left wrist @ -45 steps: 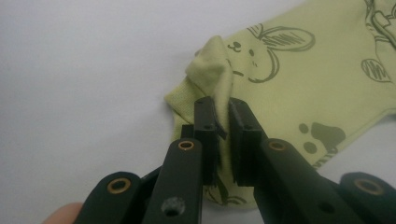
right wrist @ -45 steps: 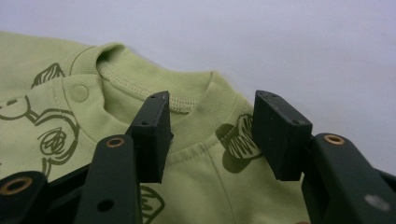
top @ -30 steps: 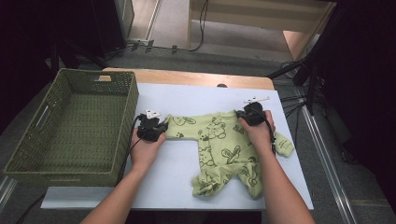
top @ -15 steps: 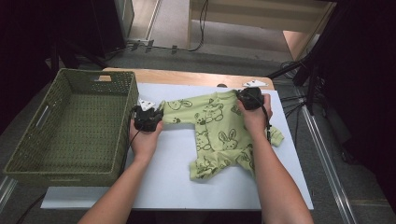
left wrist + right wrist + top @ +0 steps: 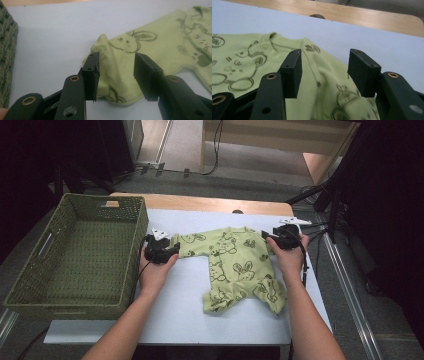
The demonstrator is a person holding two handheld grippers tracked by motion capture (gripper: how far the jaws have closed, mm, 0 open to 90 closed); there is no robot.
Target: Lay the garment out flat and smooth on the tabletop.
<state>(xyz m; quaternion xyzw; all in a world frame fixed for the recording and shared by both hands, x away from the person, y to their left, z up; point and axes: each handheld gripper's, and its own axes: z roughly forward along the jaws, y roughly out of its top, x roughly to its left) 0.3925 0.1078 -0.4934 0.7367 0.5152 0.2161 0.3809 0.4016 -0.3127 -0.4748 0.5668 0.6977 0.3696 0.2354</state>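
Observation:
A light green baby romper [image 5: 235, 260] with dark animal prints lies flat on the white table top [image 5: 175, 320], its sleeves spread left and right. My left gripper [image 5: 161, 251] is at the end of the left sleeve. Its jaws have just been opening, and in the left gripper view the gripper [image 5: 116, 67] stands open with the rumpled sleeve cuff [image 5: 110, 57] loose between the pads. My right gripper [image 5: 282, 237] is at the right shoulder. It too has just been opening, and in the right gripper view it [image 5: 324, 67] stands open just above the cloth [image 5: 249, 65].
A green woven basket [image 5: 107, 201] stands at the left edge of the table, close to my left hand; its wall [image 5: 5, 62] is at the left in the left gripper view. A wooden table edge [image 5: 200, 204] runs along the far side. Cables lie on the floor beyond.
The romper has been drawn away from the person and laid out flat. Both grippers, shut on the sleeves before, now stand open. The right hand has lifted slightly.

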